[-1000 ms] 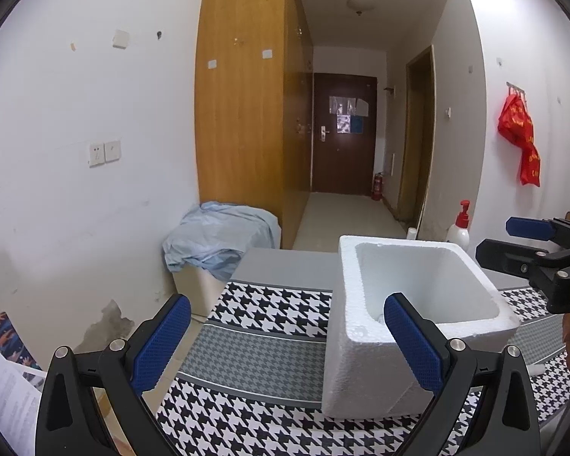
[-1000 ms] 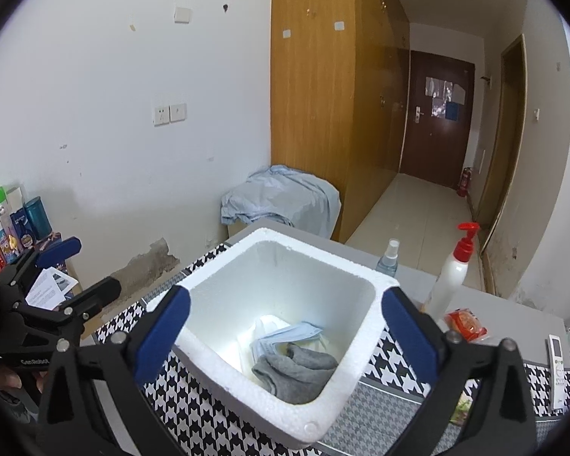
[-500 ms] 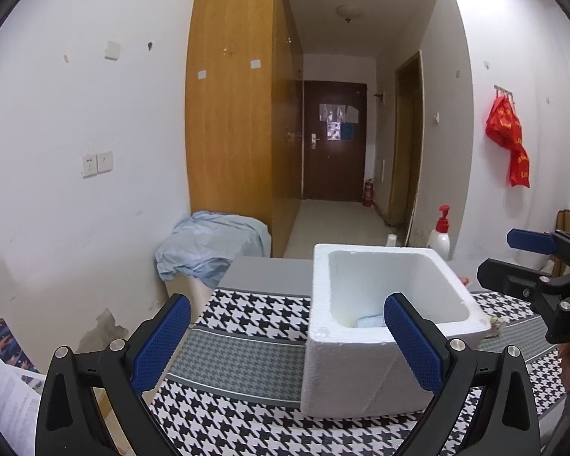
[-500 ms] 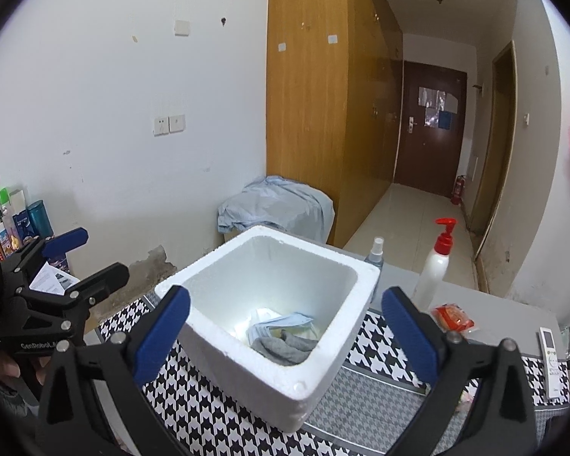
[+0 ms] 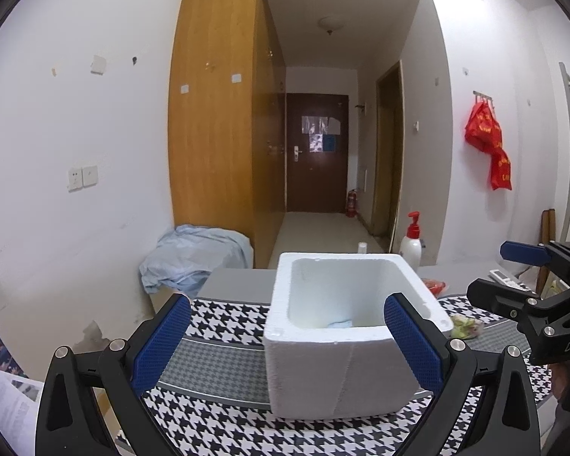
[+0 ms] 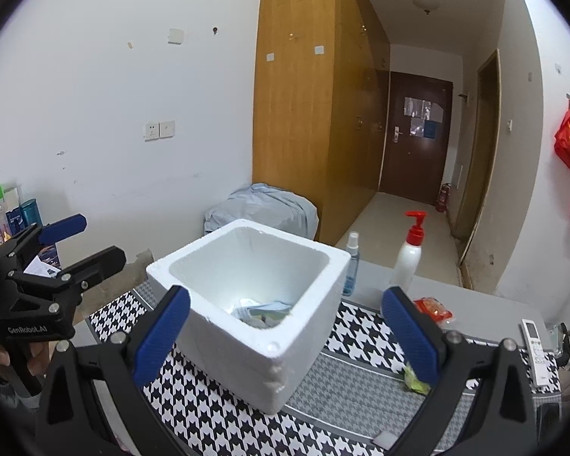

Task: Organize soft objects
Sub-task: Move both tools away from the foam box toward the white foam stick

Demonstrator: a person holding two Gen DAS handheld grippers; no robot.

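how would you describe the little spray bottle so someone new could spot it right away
Start at the white foam box on the houndstooth mat. Just behind its far right corner, on the bare grey tabletop, stands the spray bottle. It is slim, clear and blue-tinted with a white cap, unlike the taller opaque white pump bottle with a red pump to its right.

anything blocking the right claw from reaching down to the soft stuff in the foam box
Nothing visible does. The foam box is open-topped with no lid, the soft items lie exposed at its bottom, and the open right claw holds nothing.
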